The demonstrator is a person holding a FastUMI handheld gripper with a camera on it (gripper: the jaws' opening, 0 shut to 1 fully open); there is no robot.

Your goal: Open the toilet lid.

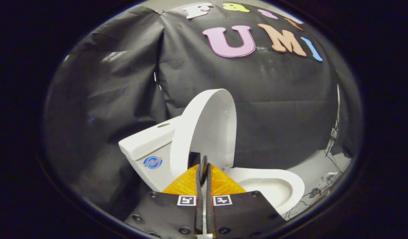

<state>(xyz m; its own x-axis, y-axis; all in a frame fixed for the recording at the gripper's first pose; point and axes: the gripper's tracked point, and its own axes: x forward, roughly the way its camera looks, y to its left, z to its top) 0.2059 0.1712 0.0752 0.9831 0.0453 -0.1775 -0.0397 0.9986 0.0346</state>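
Observation:
A white toilet stands against the black booth wall, its tank (147, 142) to the left and its seat and bowl (273, 187) to the right. The white lid (208, 127) is raised and stands almost upright, leaning back toward the tank, with its underside facing me. My gripper (203, 163) is shut, its fingers pressed together with nothing visible between them. The fingertips sit right in front of the lid's lower part, near the hinge end of the seat. I cannot tell whether they touch the lid.
Black cloth (117, 86) hangs close behind and to the left of the toilet. A pale floor (310, 166) lies to the right of the bowl, with loose cables (326, 181) along the wall's foot.

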